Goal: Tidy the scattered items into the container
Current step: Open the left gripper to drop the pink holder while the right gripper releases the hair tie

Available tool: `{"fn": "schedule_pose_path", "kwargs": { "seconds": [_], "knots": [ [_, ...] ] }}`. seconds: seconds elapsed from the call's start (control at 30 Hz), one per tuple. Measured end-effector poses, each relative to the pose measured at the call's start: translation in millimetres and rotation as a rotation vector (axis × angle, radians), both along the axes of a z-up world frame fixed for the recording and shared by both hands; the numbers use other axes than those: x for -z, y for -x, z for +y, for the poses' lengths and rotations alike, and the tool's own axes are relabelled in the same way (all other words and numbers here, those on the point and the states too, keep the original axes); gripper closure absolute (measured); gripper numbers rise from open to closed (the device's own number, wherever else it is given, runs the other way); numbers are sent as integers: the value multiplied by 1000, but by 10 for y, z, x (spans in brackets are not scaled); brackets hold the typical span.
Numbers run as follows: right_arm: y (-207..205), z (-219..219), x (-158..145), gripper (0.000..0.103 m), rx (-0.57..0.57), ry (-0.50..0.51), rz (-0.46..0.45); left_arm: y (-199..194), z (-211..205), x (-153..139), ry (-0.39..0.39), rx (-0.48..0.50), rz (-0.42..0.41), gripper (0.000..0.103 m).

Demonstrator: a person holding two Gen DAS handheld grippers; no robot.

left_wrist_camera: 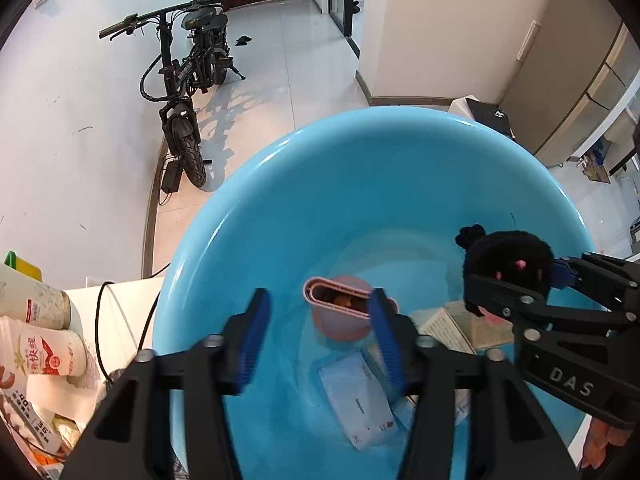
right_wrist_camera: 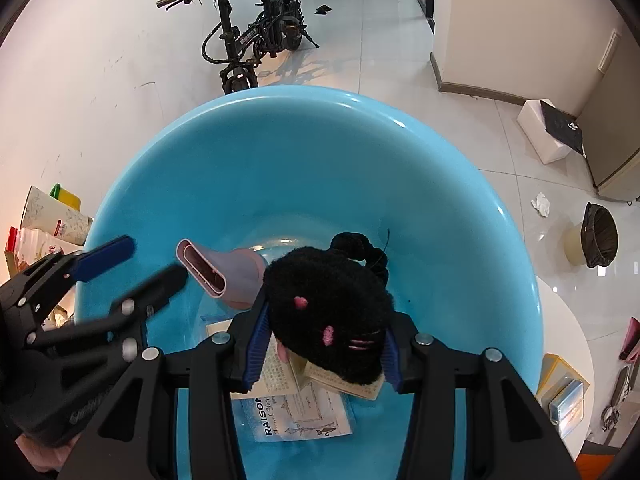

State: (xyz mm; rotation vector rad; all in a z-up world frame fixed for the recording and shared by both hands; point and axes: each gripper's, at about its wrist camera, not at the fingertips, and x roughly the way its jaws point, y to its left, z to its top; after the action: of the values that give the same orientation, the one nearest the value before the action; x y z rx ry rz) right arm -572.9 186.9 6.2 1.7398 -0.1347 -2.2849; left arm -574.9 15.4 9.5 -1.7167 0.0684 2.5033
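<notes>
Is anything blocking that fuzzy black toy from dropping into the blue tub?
Nothing visible does. The right gripper holds the black plush toy over the blue tub; below lie only flat packets.

"DAS" stands on the right gripper point(left_wrist_camera: 516, 280); "RAISON" on a paper packet point(right_wrist_camera: 304, 416) in the basin.

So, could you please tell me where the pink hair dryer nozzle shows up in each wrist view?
Left wrist view: the pink nozzle lies low in the centre, inside the blue basin, between the left gripper fingers.
Right wrist view: the nozzle is left of centre, beside the black plush toy.
Shared landmark: the parked bicycle beyond the basin's far rim.
</notes>
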Motion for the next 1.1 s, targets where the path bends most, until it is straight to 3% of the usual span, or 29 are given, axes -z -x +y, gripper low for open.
{"fn": "schedule_pose_path", "kwargs": {
  "seconds": [0.1, 0.57, 0.9, 1.1],
  "knots": [
    [-6, 7, -5, 57, 5, 2, 1, -74, 1, -80, 23, -2, 53, 20],
    [-14, 18, -29, 57, 29, 0, 5, -572, -79, -314, -47, 31, 95, 20],
    [-19, -27, -24, 57, 34, -18, 4, -879, -129, -594, -2, 52, 200, 20],
    [0, -9, 16, 50, 63, 4, -7, -1021, -102, -661, 40, 95, 241, 20]
  ]
}}
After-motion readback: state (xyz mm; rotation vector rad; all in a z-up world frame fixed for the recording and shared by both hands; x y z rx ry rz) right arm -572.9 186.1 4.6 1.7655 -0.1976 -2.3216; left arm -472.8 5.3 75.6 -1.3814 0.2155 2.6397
